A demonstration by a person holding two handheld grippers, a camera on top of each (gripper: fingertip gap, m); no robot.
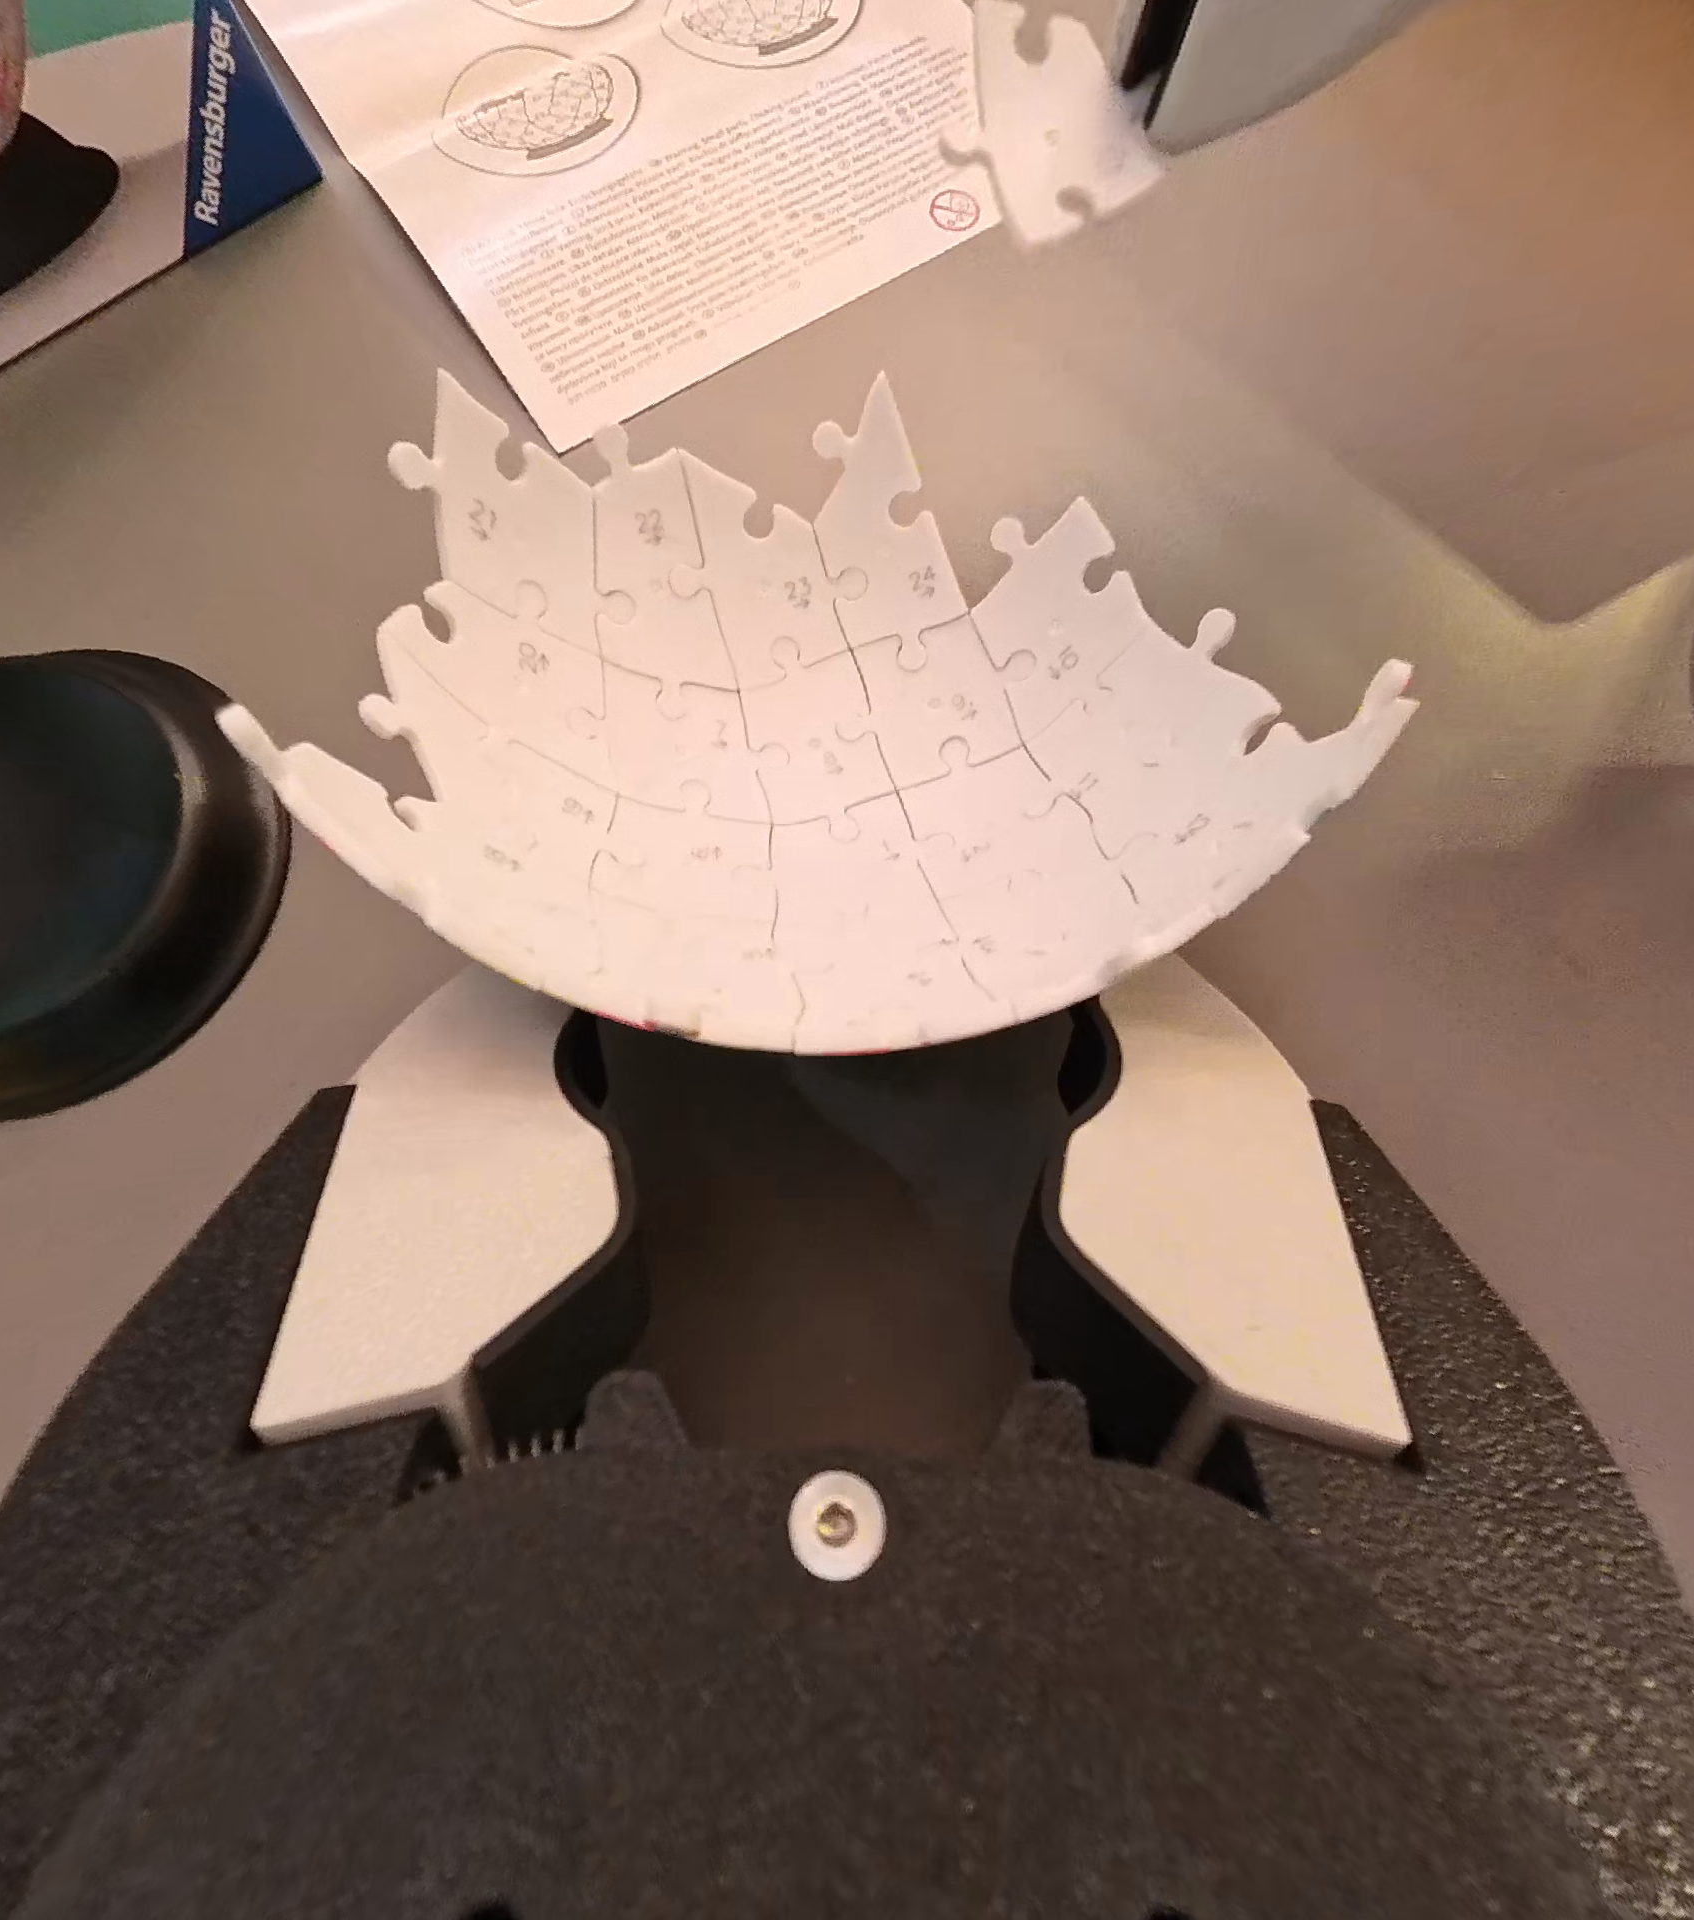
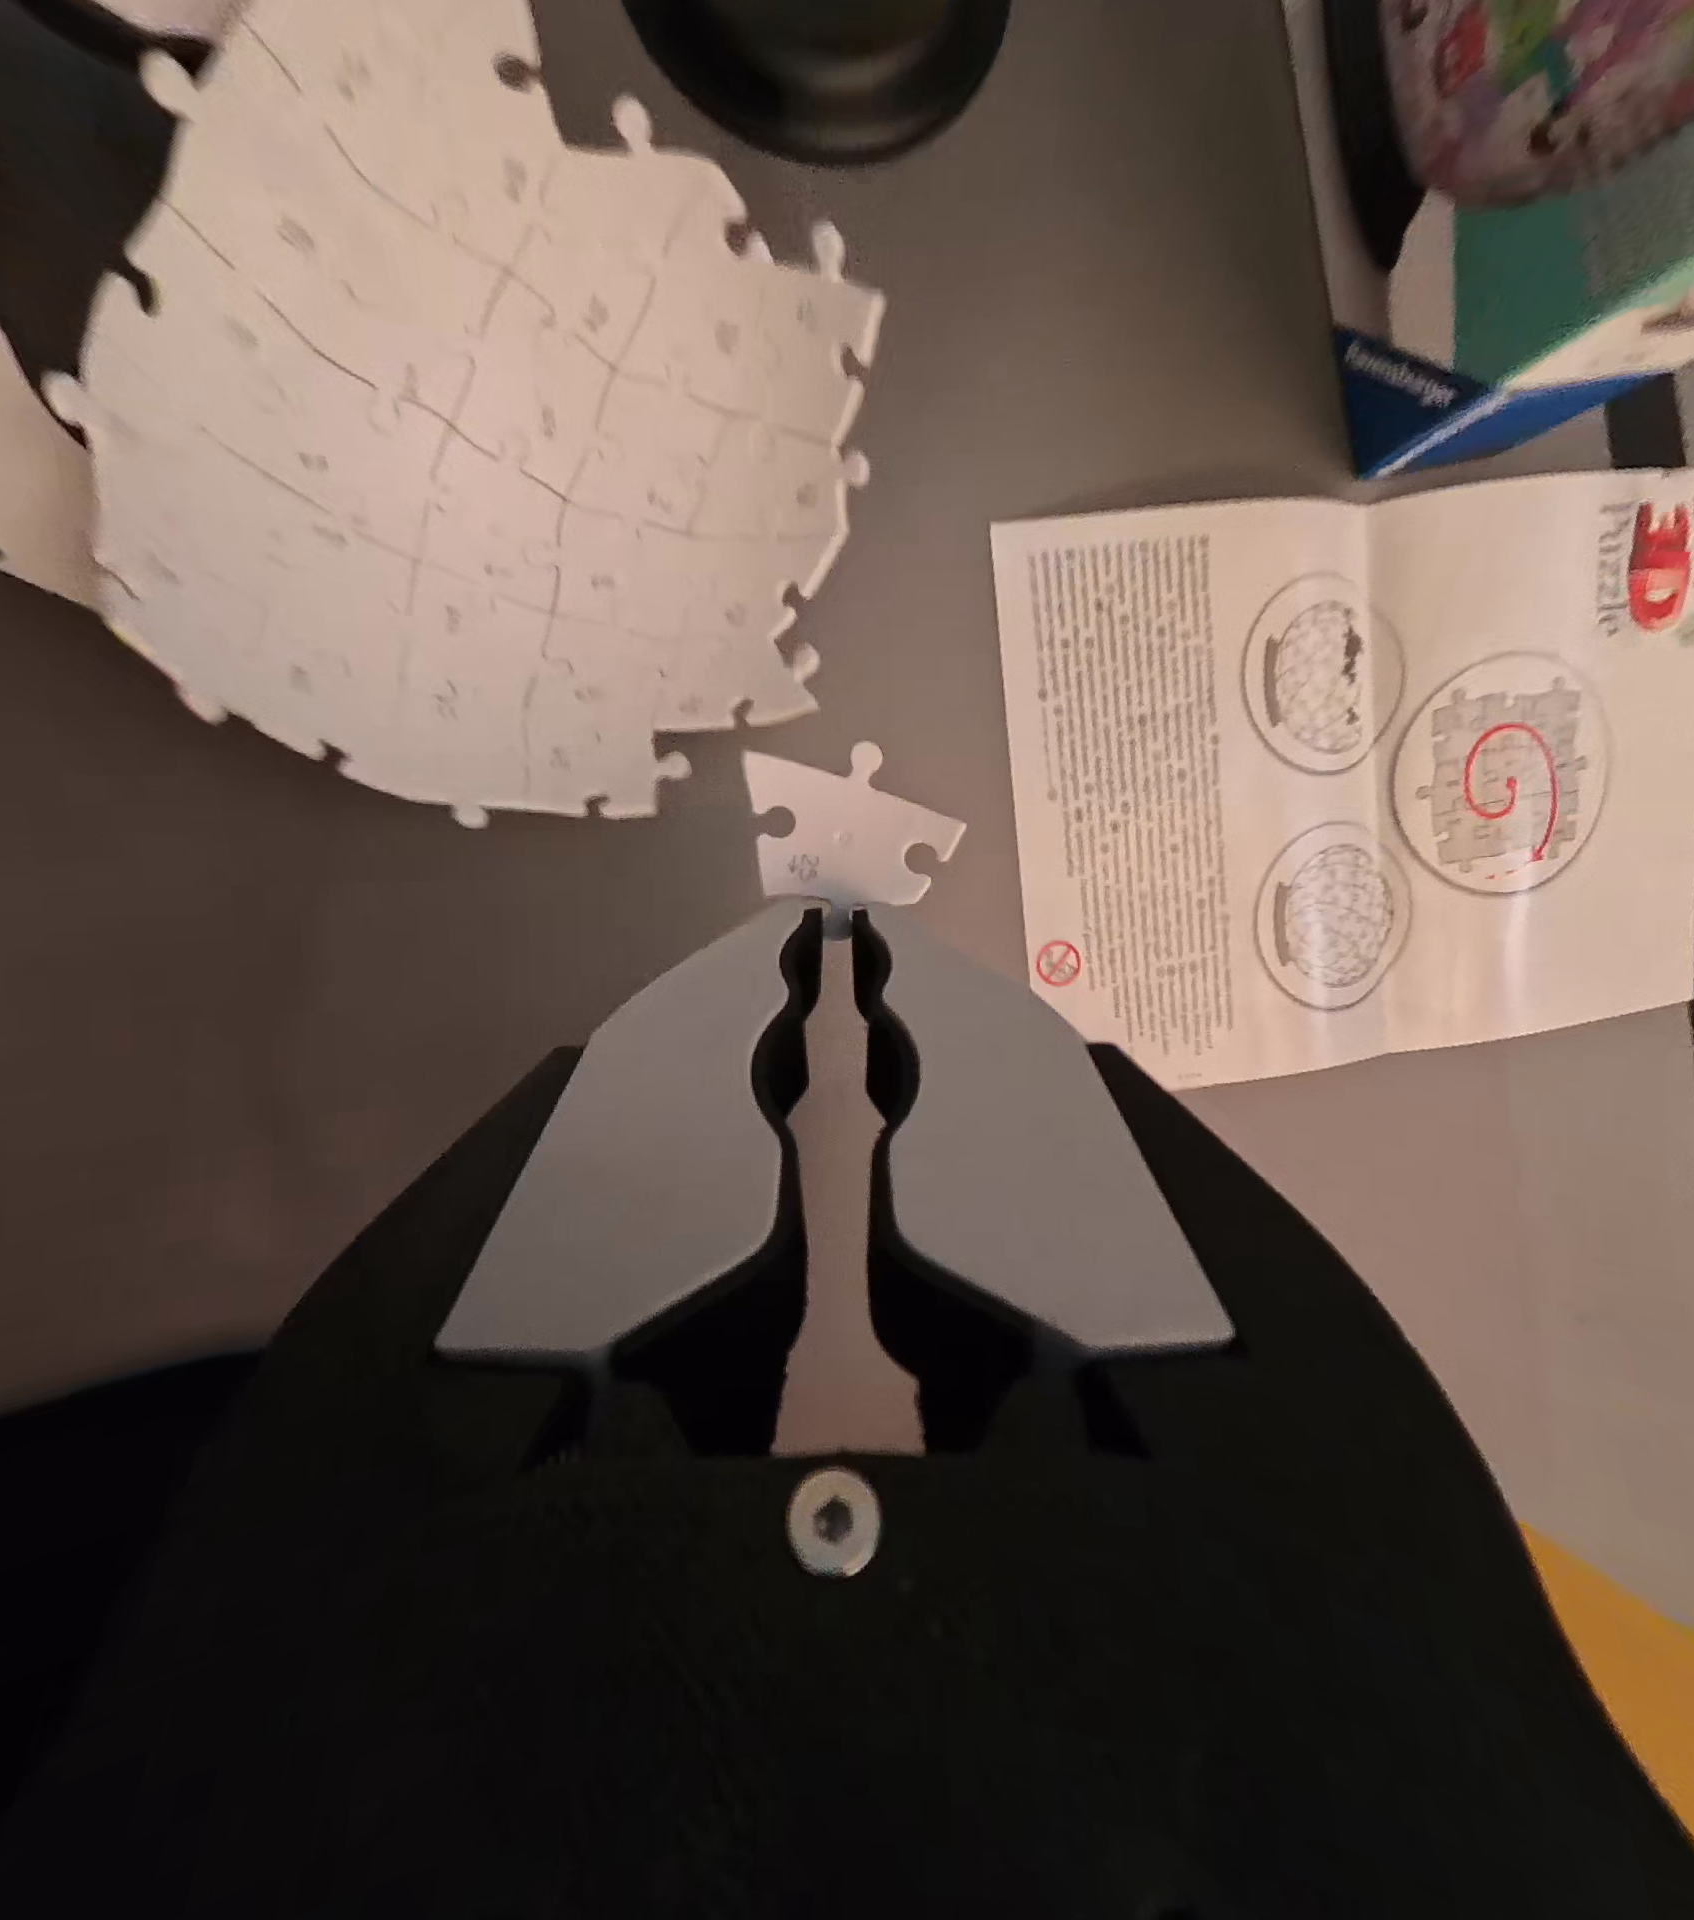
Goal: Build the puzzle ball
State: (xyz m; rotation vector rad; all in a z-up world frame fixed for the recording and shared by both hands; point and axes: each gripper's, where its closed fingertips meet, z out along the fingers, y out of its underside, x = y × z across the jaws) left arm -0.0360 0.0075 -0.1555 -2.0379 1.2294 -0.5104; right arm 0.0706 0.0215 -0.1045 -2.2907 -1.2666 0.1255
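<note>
Holding the half-built shell by its lower rim, my left tongs are closed on it from below, so the white inner side with its printed numbers faces up like a bowl above the grey table. My right tongs are pinched nearly shut on one loose piece, gripped at its bottom edge and standing upright past the tips. What matters next is the small gap: the piece sits just beside the shell's jagged open edge, which lies up and to the left of my right tongs, and the piece's long axis runs roughly along that edge. I judge the piece must travel that way and tilt to follow the curve before its knobs can seat. Nothing stands between the two. A leaflet lies flat toward the table's right side, a blue box beyond it, and a black stand sits left of the shell; all are well clear of the path, though motion blur hides which gap in the edge fits.
</note>
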